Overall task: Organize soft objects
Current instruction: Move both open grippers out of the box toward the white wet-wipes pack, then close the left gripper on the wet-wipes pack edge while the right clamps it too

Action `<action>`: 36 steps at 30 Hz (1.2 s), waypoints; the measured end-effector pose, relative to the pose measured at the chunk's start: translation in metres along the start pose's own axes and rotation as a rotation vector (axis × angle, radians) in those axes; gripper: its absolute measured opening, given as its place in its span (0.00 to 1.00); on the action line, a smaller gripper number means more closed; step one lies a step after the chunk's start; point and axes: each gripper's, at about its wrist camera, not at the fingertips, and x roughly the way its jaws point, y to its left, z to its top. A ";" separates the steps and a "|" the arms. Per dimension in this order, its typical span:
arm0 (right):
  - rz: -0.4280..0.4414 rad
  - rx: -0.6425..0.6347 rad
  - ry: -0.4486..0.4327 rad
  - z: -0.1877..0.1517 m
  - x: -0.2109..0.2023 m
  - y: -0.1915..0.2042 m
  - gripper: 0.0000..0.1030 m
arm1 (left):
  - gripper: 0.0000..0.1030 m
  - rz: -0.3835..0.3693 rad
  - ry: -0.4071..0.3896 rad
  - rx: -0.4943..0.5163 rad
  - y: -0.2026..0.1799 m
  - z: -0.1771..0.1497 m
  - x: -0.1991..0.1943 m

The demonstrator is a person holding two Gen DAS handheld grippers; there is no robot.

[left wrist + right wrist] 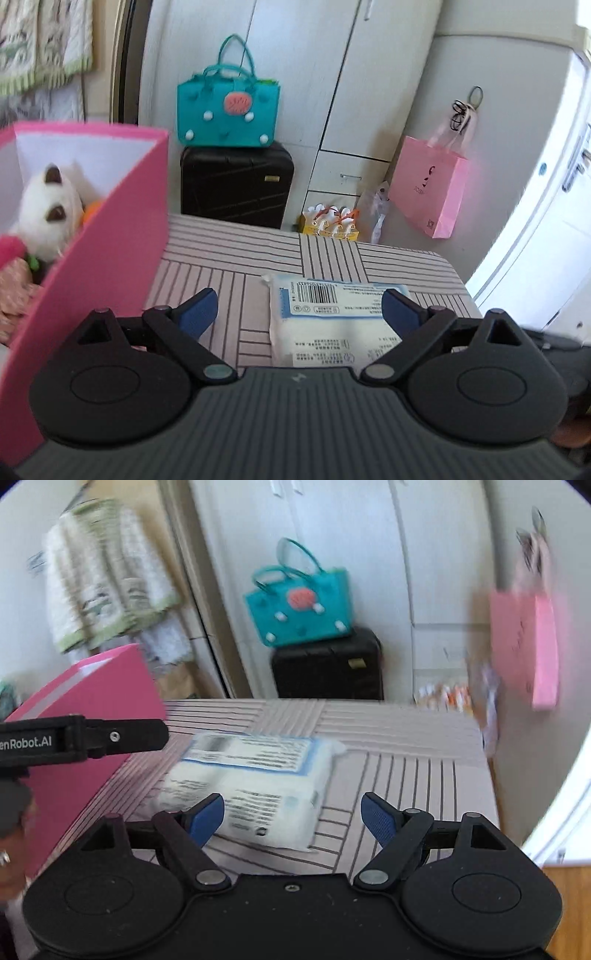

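Left wrist view first: the left tongs (299,306) are sitting spread wide, nothing pinched between the blue pads. Right in front of them a white soft pack (332,325) with a barcode label is lying flat on the striped counter (229,258), and the right-side pad is overlapping its edge in the picture, though I can't tell if it's actually touching. Off to the left a pink box (110,229) is standing on the counter, and inside it a white plush cat (48,210) is resting on top of some other soft stuff, including something pink and something orange. Behind the counter a teal handbag (227,110) is sitting on a black suitcase (236,184), and a pink paper bag (428,188) is hanging on the cabinet.

Right wrist view, pretty blurry: the right tongs (293,818) are also hanging spread apart and gripping nothing. The soft pack (251,782) is lying just ahead, closer to the left pad, with the pink box (92,716) standing just beside it on the left. The left tool (81,738) is poking in from the left edge, in front of the box.
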 end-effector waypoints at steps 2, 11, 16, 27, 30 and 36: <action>0.010 0.019 -0.001 -0.002 0.006 -0.002 0.82 | 0.93 -0.011 0.021 -0.023 0.002 -0.002 0.007; 0.018 -0.006 -0.017 -0.013 0.009 0.005 0.81 | 0.74 -0.058 0.125 -0.091 0.008 -0.015 0.031; 0.025 0.034 -0.019 -0.009 0.010 -0.002 0.60 | 0.75 0.026 0.086 -0.054 0.001 -0.020 0.032; 0.033 0.003 -0.010 -0.013 0.002 0.003 0.31 | 0.36 0.020 0.035 -0.064 -0.004 -0.033 0.021; 0.014 -0.013 -0.005 -0.012 0.003 0.005 0.34 | 0.30 0.007 0.036 -0.056 0.000 -0.033 0.020; 0.028 -0.036 -0.018 -0.017 0.001 0.004 0.36 | 0.32 -0.012 0.033 -0.059 0.005 -0.039 0.017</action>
